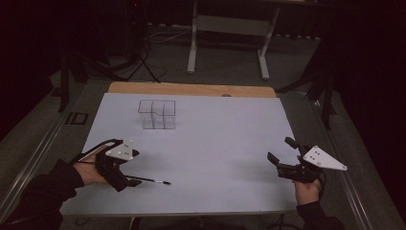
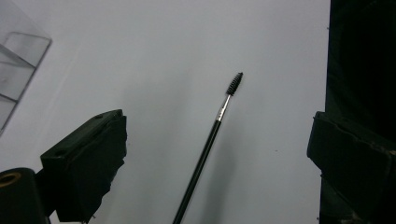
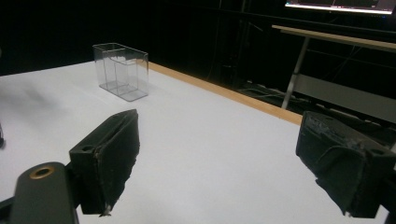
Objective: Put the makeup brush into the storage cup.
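Brush [image 2: 205, 149]: lies flat on the white tabletop [image 1: 215, 143], between the left jaws, not touching them.
Left gripper [image 2: 215, 154]: jaws wide open, holding nothing.
Right gripper [image 1: 282, 152]: jaws wide open, holding nothing.
Clear box [image 1: 157, 114]: far side of tabletop.

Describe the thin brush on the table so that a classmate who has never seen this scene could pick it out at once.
Start at the white table and go to its near left corner, where the left gripper hovers. Between the open jaws lies the brush, flat on the surface. It is a slim black stick with a small bristled tip, unlike the clear box farther back.
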`<state>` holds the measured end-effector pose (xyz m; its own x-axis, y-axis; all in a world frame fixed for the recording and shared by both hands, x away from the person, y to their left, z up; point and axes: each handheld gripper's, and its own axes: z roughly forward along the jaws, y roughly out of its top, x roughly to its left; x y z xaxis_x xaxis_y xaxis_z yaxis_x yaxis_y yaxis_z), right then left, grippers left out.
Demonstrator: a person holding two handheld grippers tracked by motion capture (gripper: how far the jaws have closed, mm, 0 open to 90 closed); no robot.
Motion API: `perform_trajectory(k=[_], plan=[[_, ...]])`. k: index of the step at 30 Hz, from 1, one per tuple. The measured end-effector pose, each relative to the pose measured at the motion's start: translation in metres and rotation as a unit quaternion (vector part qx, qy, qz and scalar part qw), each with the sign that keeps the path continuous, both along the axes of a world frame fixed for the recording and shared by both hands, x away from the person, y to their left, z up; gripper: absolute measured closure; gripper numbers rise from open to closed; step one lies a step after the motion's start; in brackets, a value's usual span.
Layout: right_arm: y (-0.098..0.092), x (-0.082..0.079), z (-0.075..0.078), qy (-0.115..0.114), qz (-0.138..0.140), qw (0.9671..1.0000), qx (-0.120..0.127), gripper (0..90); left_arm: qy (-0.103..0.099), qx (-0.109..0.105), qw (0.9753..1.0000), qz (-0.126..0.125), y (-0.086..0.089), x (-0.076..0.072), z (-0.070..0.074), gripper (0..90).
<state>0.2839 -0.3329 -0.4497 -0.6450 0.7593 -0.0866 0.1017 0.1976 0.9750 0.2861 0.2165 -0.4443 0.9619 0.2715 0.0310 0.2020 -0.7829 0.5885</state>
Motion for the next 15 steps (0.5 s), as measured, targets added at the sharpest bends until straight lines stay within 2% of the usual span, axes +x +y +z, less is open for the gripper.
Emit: perform_trajectory(k=[3, 6, 9, 15], plan=[[0.0, 0.0, 0.0, 0.0, 0.0, 1.0, 0.0, 13.2, 0.005, 0.008, 0.9999, -0.005, -0.004, 0.001, -0.001, 5.4], [0.0, 0.0, 0.0, 0.001, 0.0, 1.0, 0.001, 13.2, 0.019, 0.023, 0.9994, -0.02, -0.01, 0.003, -0.004, 7.1], [0.0, 0.0, 0.0, 0.002, 0.0, 1.0, 0.0, 13.2, 0.018, 0.034, 0.9988, -0.031, -0.014, 0.004, -0.005, 10.0], [0.0, 0.0, 0.0, 0.002, 0.0, 1.0, -0.003, 13.2, 0.026, 0.061, 0.9962, -0.058, -0.024, 0.006, -0.008, 15.6]])
